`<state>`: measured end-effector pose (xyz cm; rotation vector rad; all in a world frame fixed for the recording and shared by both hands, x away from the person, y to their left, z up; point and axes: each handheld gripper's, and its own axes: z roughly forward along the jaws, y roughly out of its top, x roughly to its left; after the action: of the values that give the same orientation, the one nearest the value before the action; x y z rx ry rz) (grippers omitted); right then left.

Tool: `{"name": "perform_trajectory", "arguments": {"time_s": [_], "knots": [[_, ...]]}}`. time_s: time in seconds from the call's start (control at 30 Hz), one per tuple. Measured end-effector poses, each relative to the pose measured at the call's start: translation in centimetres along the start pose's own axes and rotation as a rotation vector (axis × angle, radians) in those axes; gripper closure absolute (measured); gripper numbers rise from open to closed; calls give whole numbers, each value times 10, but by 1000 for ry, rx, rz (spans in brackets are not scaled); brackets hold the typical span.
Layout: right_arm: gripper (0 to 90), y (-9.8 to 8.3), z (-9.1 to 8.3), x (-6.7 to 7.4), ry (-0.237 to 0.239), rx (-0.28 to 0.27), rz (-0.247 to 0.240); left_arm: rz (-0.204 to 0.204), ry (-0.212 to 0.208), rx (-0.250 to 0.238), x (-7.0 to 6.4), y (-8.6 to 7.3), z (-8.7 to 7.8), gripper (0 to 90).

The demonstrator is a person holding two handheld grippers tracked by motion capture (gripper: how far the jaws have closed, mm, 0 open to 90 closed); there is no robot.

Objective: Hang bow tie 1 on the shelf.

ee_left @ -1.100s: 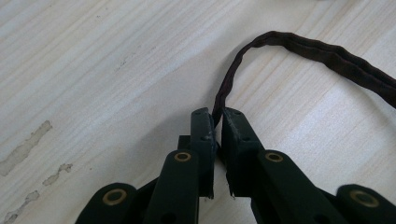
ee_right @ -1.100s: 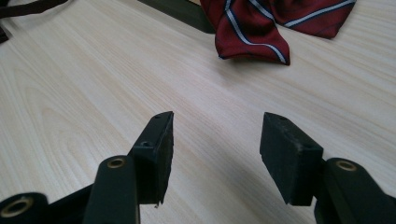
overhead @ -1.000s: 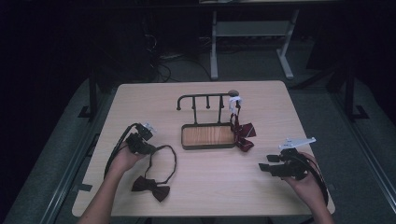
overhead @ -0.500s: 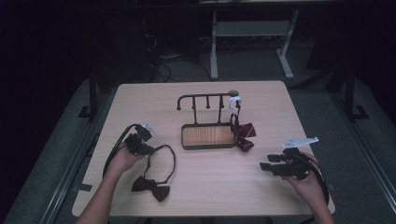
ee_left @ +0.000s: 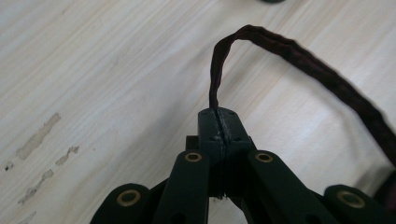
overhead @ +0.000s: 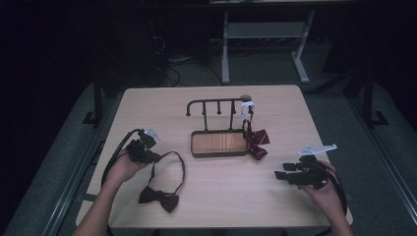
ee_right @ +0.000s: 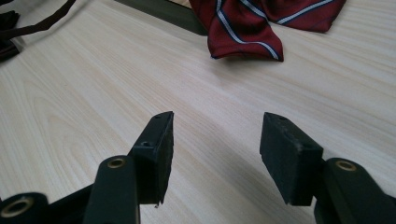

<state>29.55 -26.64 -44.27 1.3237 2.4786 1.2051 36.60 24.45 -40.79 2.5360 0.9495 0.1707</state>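
A dark brown bow tie [overhead: 158,197] lies near the table's front left, its thin neck strap [overhead: 178,162] looping up from it. My left gripper [overhead: 156,157] is shut on that strap; in the left gripper view the strap [ee_left: 299,56] rises out of the closed jaws and arches off to the right. A red striped bow tie [overhead: 255,141] hangs from the right end of a black rack [overhead: 216,103] that stands on a wooden-floored tray [overhead: 219,143]. My right gripper [overhead: 279,175] rests at the front right, open, with nothing between its pads; the striped tie [ee_right: 252,23] lies ahead of it.
A white tag or clip [overhead: 247,106] sits at the top of the rack's right end. The light wooden table [overhead: 226,196] is ringed by dark floor, with a white desk frame [overhead: 265,34] and cables behind it.
My left gripper has closed on the strap and lifted it a little, so the loop stands up off the table. The right hand has kept still.
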Motion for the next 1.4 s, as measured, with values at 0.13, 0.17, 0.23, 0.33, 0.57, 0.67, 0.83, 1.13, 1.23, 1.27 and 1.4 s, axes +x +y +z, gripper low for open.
{"name": "perform_trajectory", "arguments": {"time_s": [0.13, 0.17, 0.23, 0.33, 0.57, 0.67, 0.83, 1.13, 1.23, 1.27, 1.4], "knots": [[443, -1, 1, -1, 1, 8, 7, 22, -3, -6, -4, 1, -7, 896], [443, -1, 1, -1, 3, 12, 6, 36, -5, -1, -4, 1, -9, 896], [444, -1, 3, -1, 3, 16, 6, 42, -6, -10, -6, 1, -12, 896], [444, -1, 3, -1, 6, 17, 0, 49, -16, -15, -9, 2, -16, 896], [444, -1, 3, -1, 8, 16, 3, 96, -12, -22, -16, 8, -28, 896], [444, -1, 3, -1, 7, 10, -4, 108, -11, -25, -20, 10, -33, 896], [444, -1, 2, -2, 5, 10, -4, 124, -11, -30, -24, 13, -37, 896], [443, -1, 2, -2, 5, 9, -3, 143, -16, -40, -27, 19, -44, 896], [443, -1, 3, -1, 7, 10, 1, 148, -14, -44, -28, 21, -47, 896], [443, -1, 3, -1, 6, 12, 1, 153, -14, -45, -28, 21, -48, 896], [443, -1, 4, -1, 7, 11, -6, 163, -12, -46, -30, 23, -51, 896]]}}
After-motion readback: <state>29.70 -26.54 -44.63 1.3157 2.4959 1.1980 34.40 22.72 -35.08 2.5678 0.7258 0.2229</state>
